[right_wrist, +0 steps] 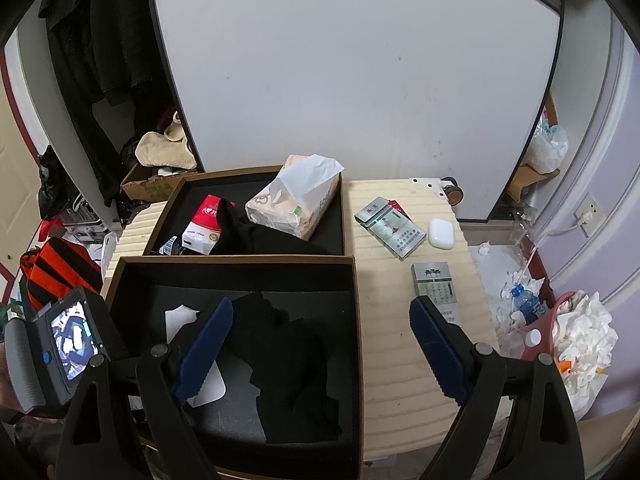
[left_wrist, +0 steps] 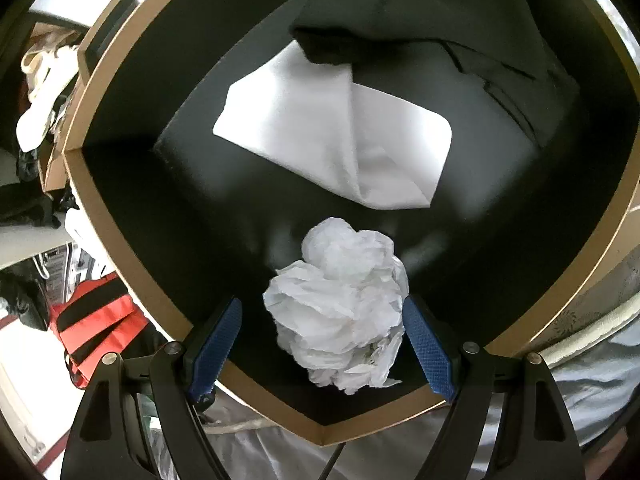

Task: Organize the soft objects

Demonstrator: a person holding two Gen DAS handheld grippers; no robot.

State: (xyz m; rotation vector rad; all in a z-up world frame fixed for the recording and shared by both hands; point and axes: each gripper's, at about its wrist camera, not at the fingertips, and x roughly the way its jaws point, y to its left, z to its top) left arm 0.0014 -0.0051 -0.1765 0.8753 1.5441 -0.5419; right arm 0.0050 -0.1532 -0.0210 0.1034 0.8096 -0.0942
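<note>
The left gripper (left_wrist: pixel 322 344) hangs over the gold-rimmed black box (left_wrist: pixel 132 264), its blue pads spread either side of a crumpled white plastic bag (left_wrist: pixel 340 312); whether the right pad touches the bag cannot be told. Deeper inside lie a folded white cloth (left_wrist: pixel 320 128) and a black garment (left_wrist: pixel 400 12). The right gripper (right_wrist: pixel 320 344) hovers spread and empty above the same box. The springy bag may well uncrumple and creep over the rim, or cling to a pad on withdrawal.

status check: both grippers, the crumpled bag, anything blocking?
Left gripper open, crumpled white plastic bag between its fingers over black box. Right gripper open, empty. Folded white cloth lies inside; nothing blocking.
</note>
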